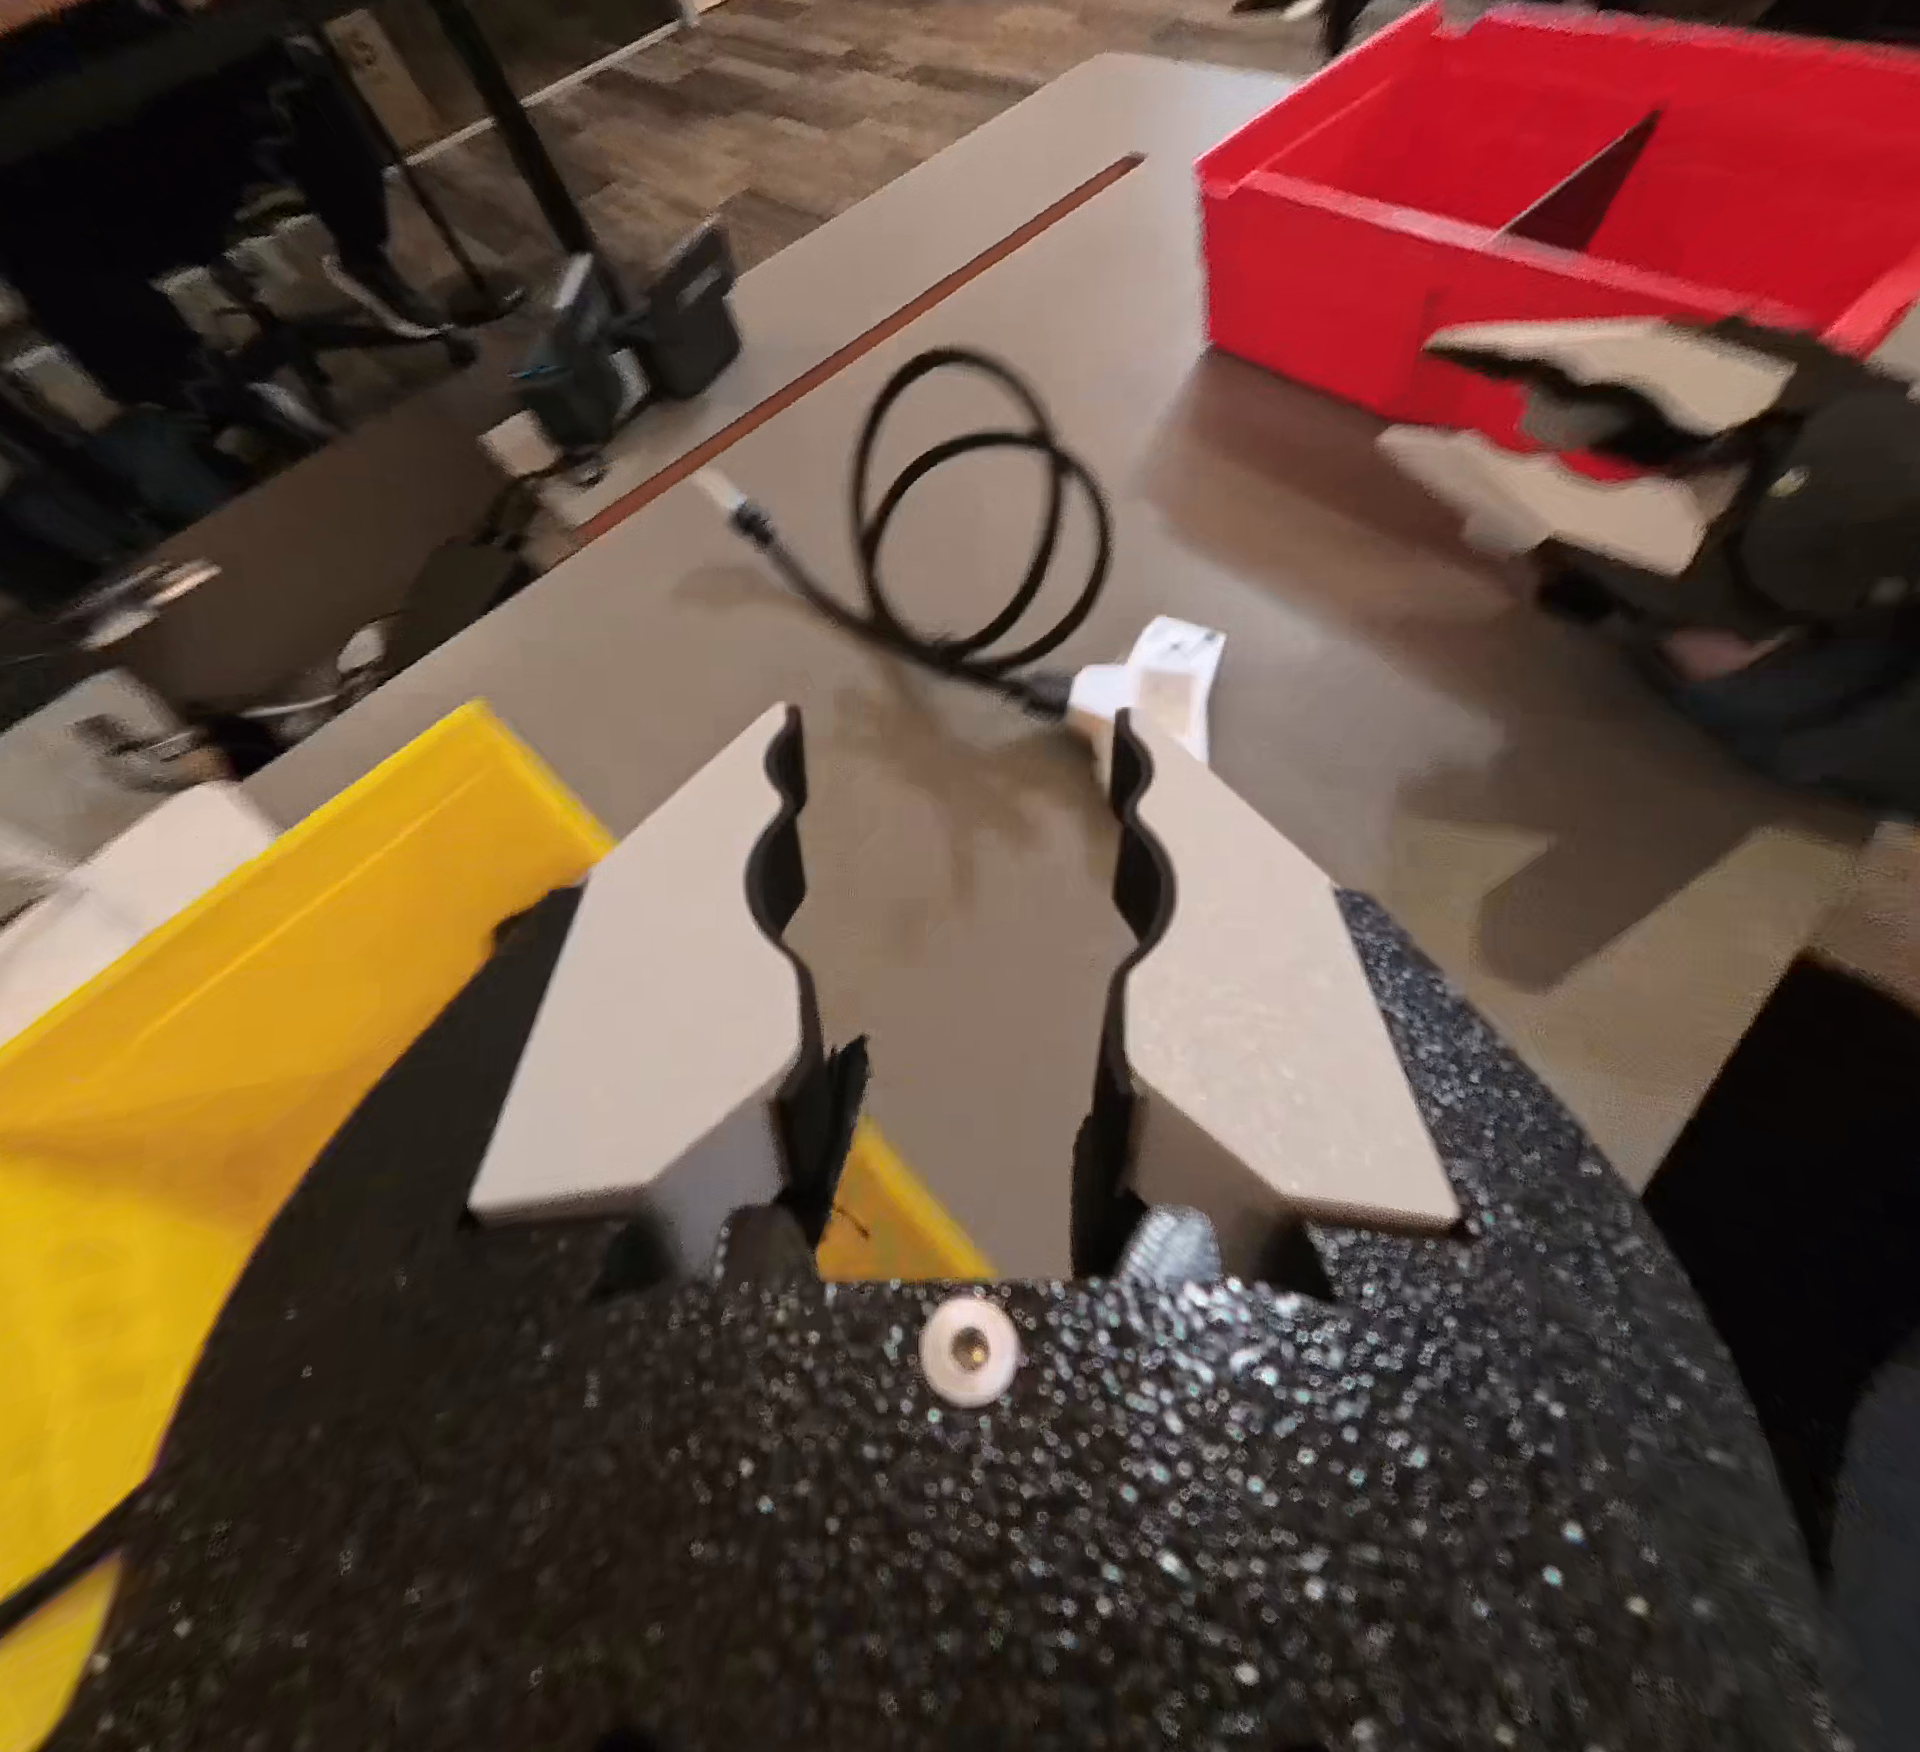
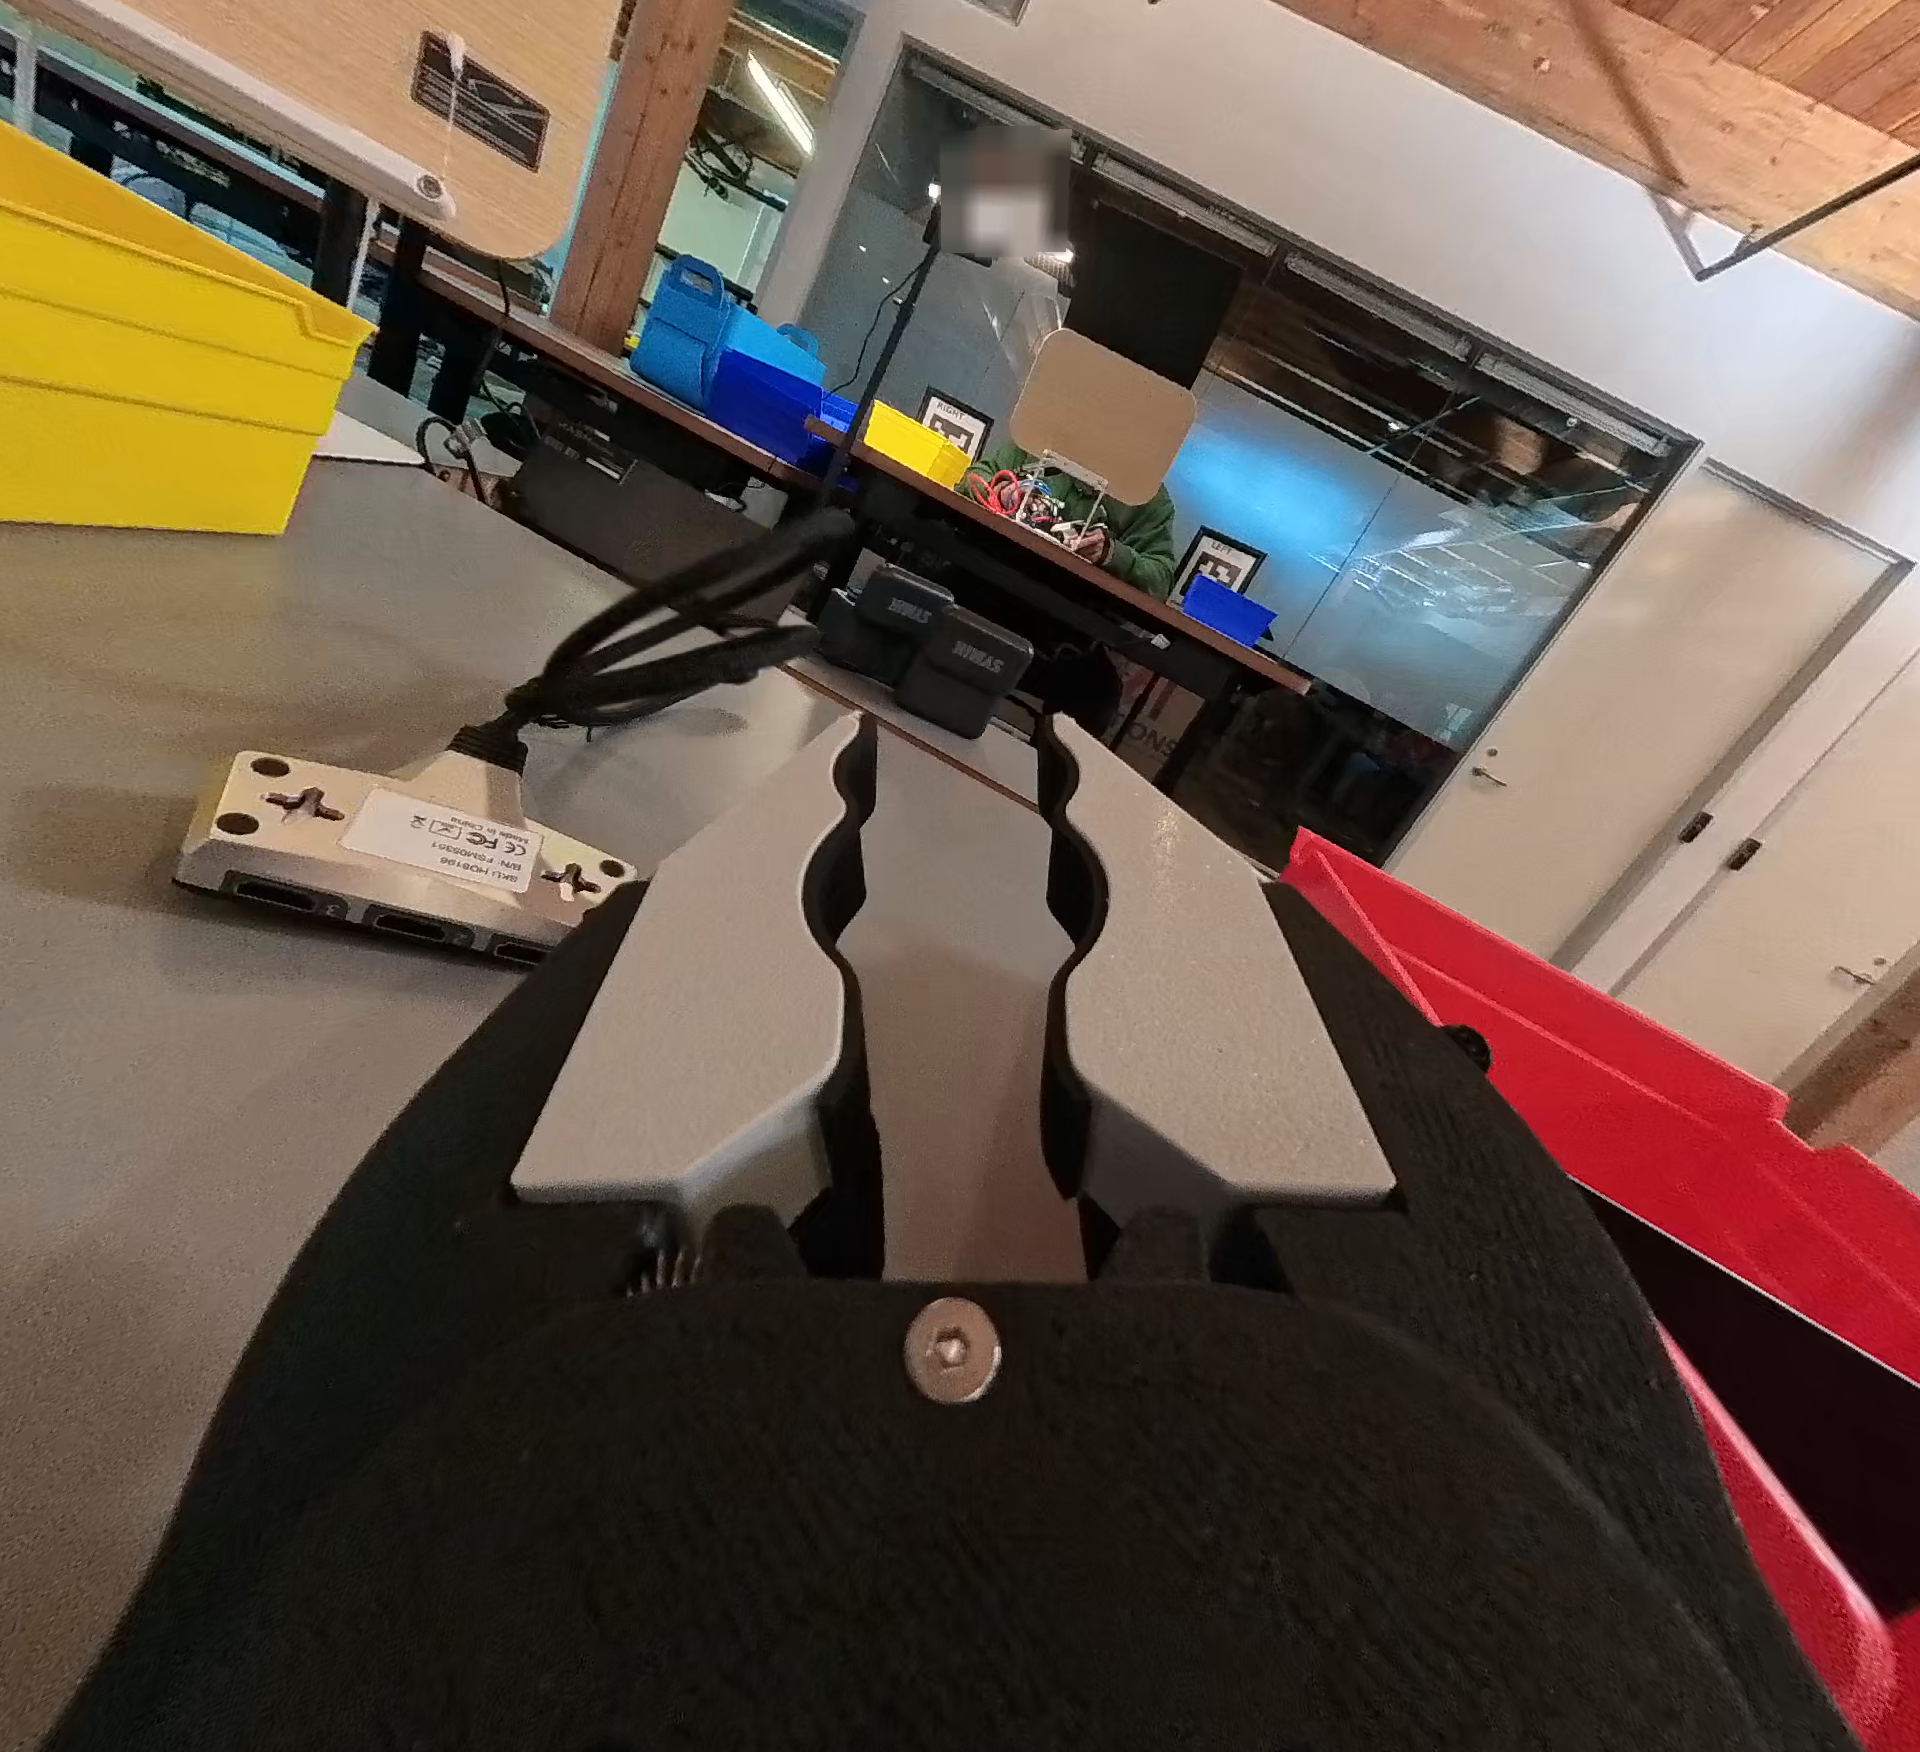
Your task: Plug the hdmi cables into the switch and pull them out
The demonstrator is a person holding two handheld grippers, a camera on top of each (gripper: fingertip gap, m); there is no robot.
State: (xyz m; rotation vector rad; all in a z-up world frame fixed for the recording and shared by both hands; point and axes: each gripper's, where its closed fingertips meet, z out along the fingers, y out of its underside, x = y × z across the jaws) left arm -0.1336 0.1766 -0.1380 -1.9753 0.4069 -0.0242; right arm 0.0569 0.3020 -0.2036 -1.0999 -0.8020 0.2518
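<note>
I hold two grippers over a grey table [image 1: 1351,476]. My left gripper [image 1: 956,746] has its jaws apart and nothing is between them. My right gripper [image 2: 956,736] also has its jaws apart and holds nothing.

The switch [image 2: 416,855] lies flat on the table with its bottom side up, between a yellow bin [image 2: 156,372] and a red bin [image 2: 1558,1110]. It sits left of my right gripper and just past the tips of my left one. Its ports face my right gripper. A black cable [image 1: 977,497] comes out of its far end and lies in loops on the table. I see no other loose cable here, so I cannot tell where the plugs I need are.

What could go wrong? The switch is small and looks light. If I push a plug in with one gripper and do not hold the switch with the other, I think it slides away. It is upside down, so a plug may need turning over, and forcing it could bend a port. The loops could snag a finger and drag the switch along. The left view is blurry, so I could aim badly.
</note>
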